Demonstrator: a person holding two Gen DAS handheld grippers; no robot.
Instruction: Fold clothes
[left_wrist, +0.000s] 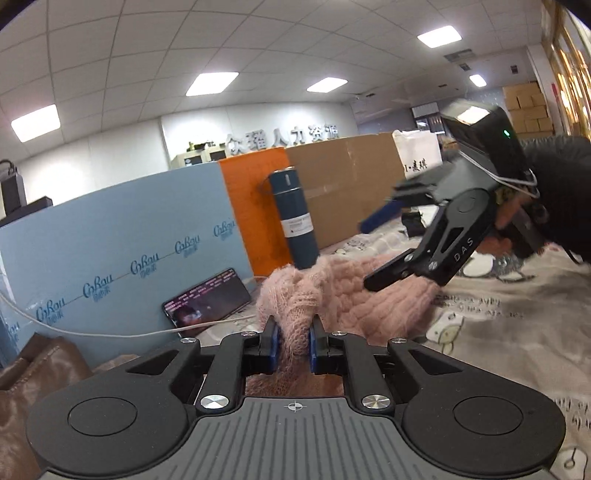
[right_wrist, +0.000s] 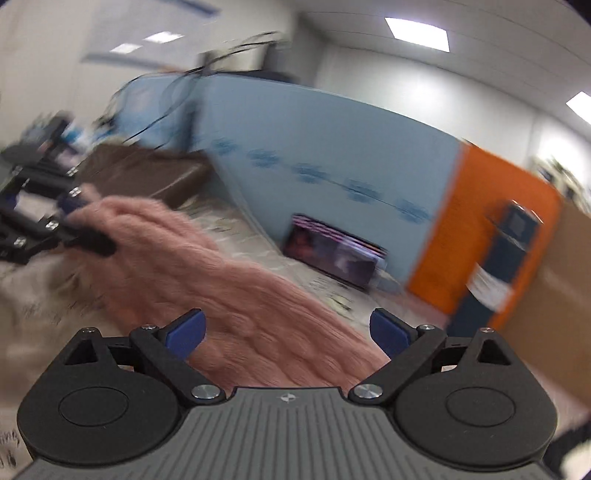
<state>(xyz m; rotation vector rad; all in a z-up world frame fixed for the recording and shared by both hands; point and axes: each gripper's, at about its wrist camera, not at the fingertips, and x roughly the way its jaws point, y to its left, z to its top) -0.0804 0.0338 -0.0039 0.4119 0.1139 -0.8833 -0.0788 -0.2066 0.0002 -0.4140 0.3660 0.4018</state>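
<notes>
Pink, fuzzy cable-knit wool is what I am working with: a soft sweater (left_wrist: 354, 291) lying bunched across the printed cloth-covered worktop (left_wrist: 517, 332), stretching from my left tongs toward the right ones. It looks light and limp, likely to sag and stretch wherever it is unsupported, so I would take it by an edge or a corner rather than by a loose fold. My left tongs (left_wrist: 294, 341) are pinched narrow on a gathered wad of the knit. My right tongs (right_wrist: 286, 328) stand wide above the sweater, pressing on nothing. At the far left a pale blue foam board (left_wrist: 110, 229) walls the worktop. A dark blue cylindrical flask (left_wrist: 293, 218) stands just beyond the sweater, easy to knock over. A phone (left_wrist: 207, 299) leans against the board, its white cable (left_wrist: 110, 334) trailing near.
</notes>
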